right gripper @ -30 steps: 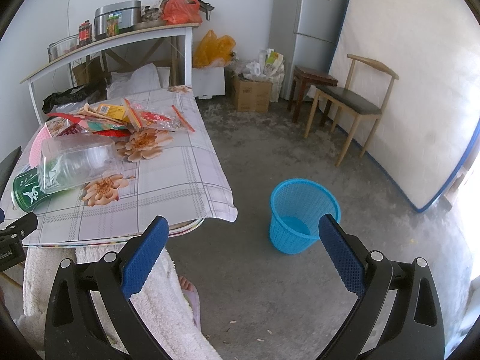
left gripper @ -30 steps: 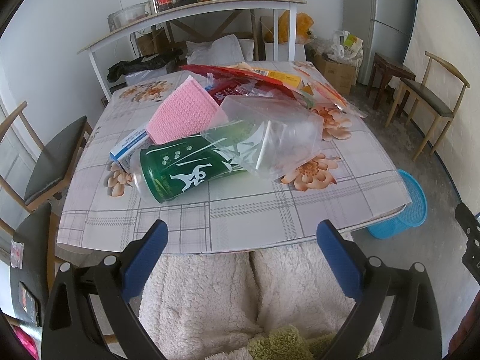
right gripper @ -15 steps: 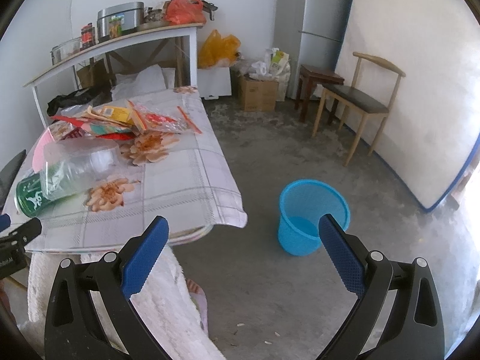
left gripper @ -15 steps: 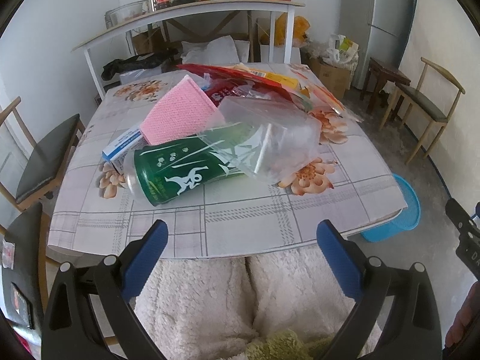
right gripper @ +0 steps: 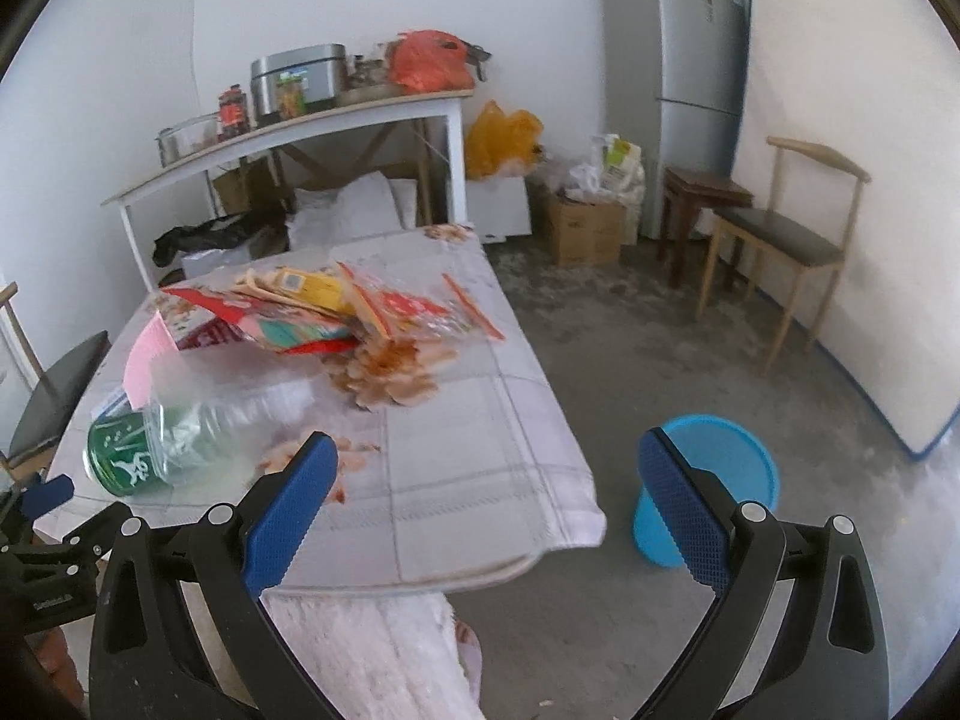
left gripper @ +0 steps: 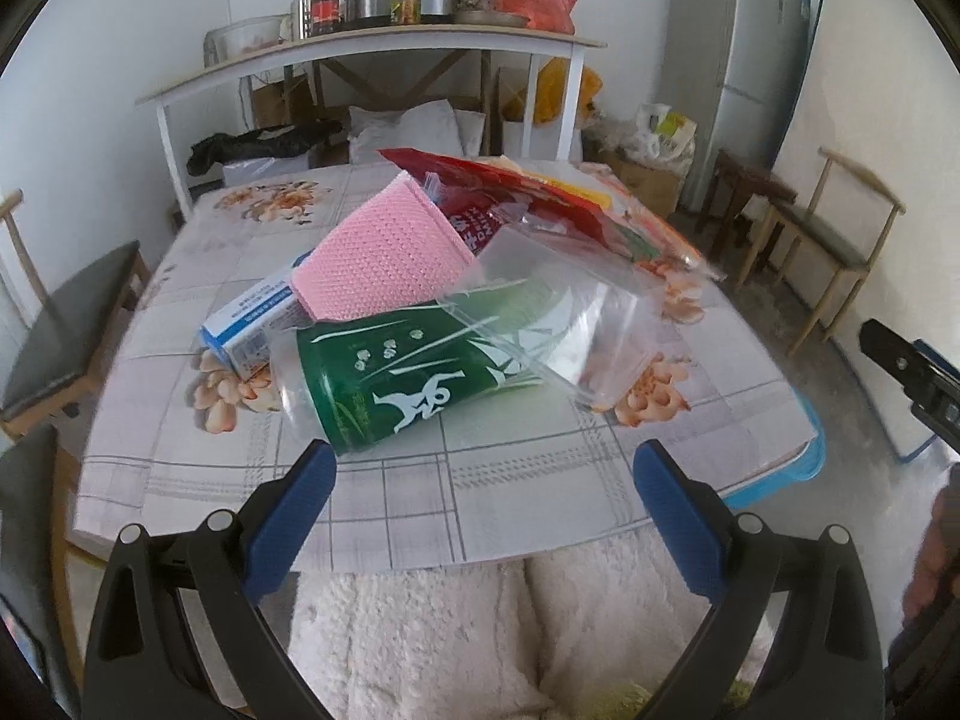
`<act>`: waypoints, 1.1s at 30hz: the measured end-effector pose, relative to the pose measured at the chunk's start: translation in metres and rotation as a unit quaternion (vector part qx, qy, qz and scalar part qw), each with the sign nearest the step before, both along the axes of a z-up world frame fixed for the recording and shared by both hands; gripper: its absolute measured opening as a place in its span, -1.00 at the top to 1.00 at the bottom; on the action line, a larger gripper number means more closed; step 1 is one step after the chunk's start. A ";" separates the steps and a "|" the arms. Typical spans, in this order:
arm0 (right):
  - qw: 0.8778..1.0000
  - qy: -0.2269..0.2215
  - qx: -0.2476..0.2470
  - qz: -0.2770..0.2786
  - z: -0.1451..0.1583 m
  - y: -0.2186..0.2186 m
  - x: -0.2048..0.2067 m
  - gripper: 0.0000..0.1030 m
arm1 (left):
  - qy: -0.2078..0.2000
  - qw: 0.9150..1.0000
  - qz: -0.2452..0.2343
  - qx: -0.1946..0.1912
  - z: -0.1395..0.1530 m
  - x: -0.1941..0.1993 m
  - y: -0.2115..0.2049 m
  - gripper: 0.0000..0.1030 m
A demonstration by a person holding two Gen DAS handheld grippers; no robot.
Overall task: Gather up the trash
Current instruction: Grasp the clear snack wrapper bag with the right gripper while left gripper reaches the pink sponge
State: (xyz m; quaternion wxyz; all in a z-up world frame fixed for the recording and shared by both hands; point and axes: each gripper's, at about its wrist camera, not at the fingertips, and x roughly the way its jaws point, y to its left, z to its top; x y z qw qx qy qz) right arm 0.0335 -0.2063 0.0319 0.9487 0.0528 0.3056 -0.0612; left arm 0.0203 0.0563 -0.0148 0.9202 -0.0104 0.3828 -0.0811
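Closer to green cup (left gripper: 414,378), jaws wide, empty.

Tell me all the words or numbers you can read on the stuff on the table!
Green cylindrical can: large white brush-style characters, too stylised to read for sure.
Blue and white cardboard box: blue print along its side, too small to read.
Red plastic snack bag: white characters, blurred and partly hidden.
Yellow flat packet: a small square code, nothing readable.
Pink textured cloth: no text.
No text reads clearly enough to quote.
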 end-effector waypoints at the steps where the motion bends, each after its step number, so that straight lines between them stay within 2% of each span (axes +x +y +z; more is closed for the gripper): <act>1: 1.000 -0.005 0.003 0.005 0.001 0.000 0.004 -0.85 | -0.004 1.000 -0.005 -0.014 -0.001 0.001 0.004 -0.89; 5: 0.999 -0.007 0.032 0.022 0.006 -0.001 0.019 -0.85 | -0.028 0.995 -0.017 -0.089 -0.003 0.003 0.020 -0.89; 8: 0.989 0.016 0.136 0.048 0.005 -0.014 0.045 -0.85 | -0.042 0.993 -0.024 -0.104 -0.005 0.007 0.023 -0.89; 9: 0.978 0.031 0.196 0.058 0.001 -0.023 0.058 -0.85 | -0.046 0.993 -0.027 -0.102 -0.005 0.007 0.023 -0.89; 11: 0.957 0.050 0.277 0.072 -0.007 -0.033 0.077 -0.85 | -0.057 0.993 -0.036 -0.100 -0.005 0.009 0.022 -0.89; 14: 0.906 0.078 0.409 0.080 -0.028 -0.049 0.117 -0.85 | -0.067 0.991 -0.046 -0.107 -0.003 0.009 0.024 -0.89; 15: 0.894 0.084 0.434 0.078 -0.033 -0.051 0.125 -0.82 | -0.069 0.991 -0.049 -0.108 -0.003 0.009 0.024 -0.89; 16: 0.877 0.096 0.465 0.075 -0.043 -0.055 0.139 -0.77 | -0.071 0.990 -0.053 -0.111 -0.003 0.009 0.024 -0.89; 17: 0.866 0.106 0.483 0.070 -0.050 -0.057 0.146 -0.74 | -0.073 0.989 -0.057 -0.114 -0.003 0.010 0.024 -0.89; 18: 0.843 0.122 0.520 0.057 -0.064 -0.061 0.160 -0.71 | -0.075 0.989 -0.059 -0.115 -0.003 0.010 0.025 -0.89; 23: 0.791 0.155 0.592 0.008 -0.097 -0.070 0.189 -0.61 | -0.077 0.989 -0.066 -0.109 -0.007 0.014 0.026 -0.89; 26: 0.775 0.154 0.613 -0.004 -0.104 -0.072 0.198 -0.50 | -0.074 0.988 -0.071 -0.113 -0.012 0.017 0.028 -0.89; 33: 0.743 0.136 0.655 -0.033 -0.116 -0.076 0.220 -0.04 | -0.074 0.987 -0.081 -0.118 -0.015 0.020 0.031 -0.89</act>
